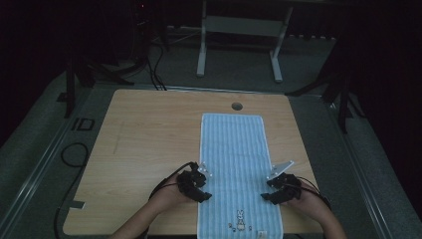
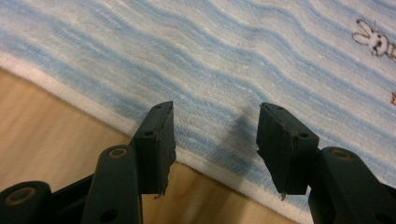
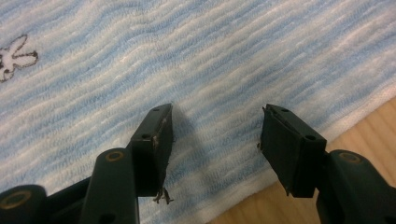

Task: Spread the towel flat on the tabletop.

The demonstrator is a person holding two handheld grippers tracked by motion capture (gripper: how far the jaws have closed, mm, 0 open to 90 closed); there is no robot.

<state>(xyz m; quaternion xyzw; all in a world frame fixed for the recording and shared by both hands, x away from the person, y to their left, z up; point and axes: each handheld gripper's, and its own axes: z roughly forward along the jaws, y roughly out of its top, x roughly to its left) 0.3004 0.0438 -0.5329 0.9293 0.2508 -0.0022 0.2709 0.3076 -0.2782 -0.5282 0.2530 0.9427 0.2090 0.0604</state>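
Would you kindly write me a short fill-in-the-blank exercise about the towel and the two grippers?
1. The towel has white and ____ stripes.
2. The small figure stitched near the towel's near end is a ____.
3. The left gripper and right gripper both have their jaws ____ with nothing between them.
4. The towel lies on a ____ table.

Missing words: blue; rabbit; open; wooden
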